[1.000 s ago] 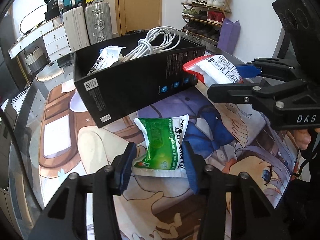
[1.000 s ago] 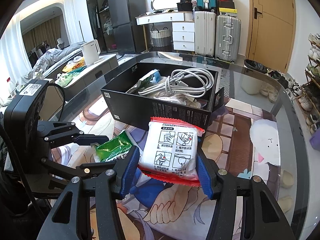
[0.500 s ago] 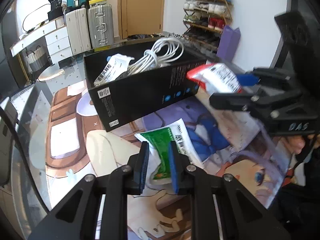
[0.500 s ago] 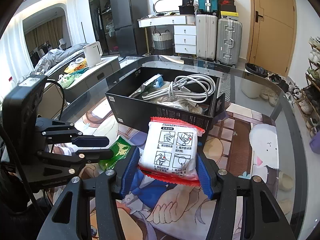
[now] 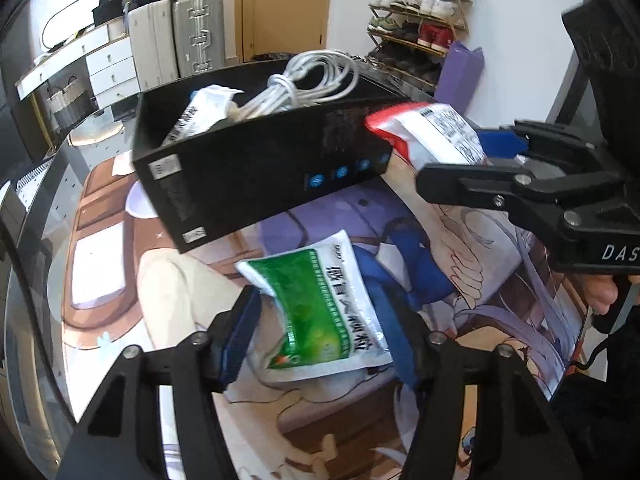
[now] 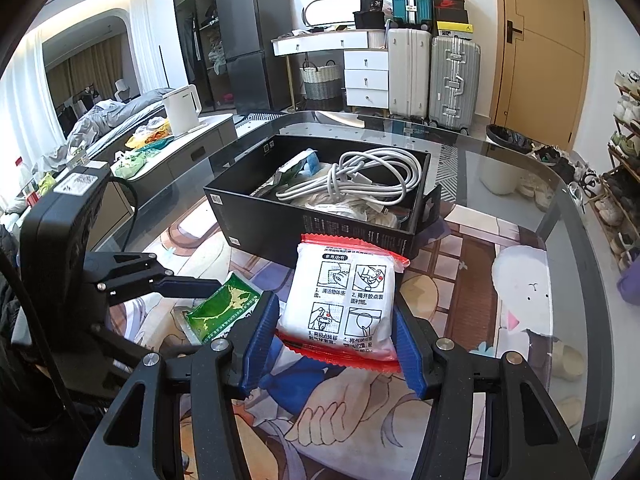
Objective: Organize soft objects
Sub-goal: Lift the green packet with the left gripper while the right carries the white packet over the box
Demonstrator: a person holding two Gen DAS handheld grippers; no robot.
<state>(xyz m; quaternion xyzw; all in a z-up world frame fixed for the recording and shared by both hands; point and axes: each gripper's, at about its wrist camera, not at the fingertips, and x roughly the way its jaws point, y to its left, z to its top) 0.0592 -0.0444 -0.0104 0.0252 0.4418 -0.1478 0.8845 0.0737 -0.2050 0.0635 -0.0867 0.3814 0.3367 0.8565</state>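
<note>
**Holding two soft packets before a black box**

Pinching a white-and-red packet [image 6: 342,306], the right gripper [image 6: 336,344] hovers near the box [image 6: 316,216]. Left gripper [image 5: 320,336], jaws spread, straddles a green packet [image 5: 320,300] lying on the printed mat [image 5: 460,248].

The right gripper [image 5: 456,156] body shows the letters "DAS"; between its jaws, the white packet [image 6: 344,304] shows numbered steps 1–4.

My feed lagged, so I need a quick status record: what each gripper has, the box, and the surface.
left gripper: open around the green packet, which lies on the mat
right gripper: shut on the red-edged white packet, held up near the box
box: black, open, holds a white cable and other packets
</note>
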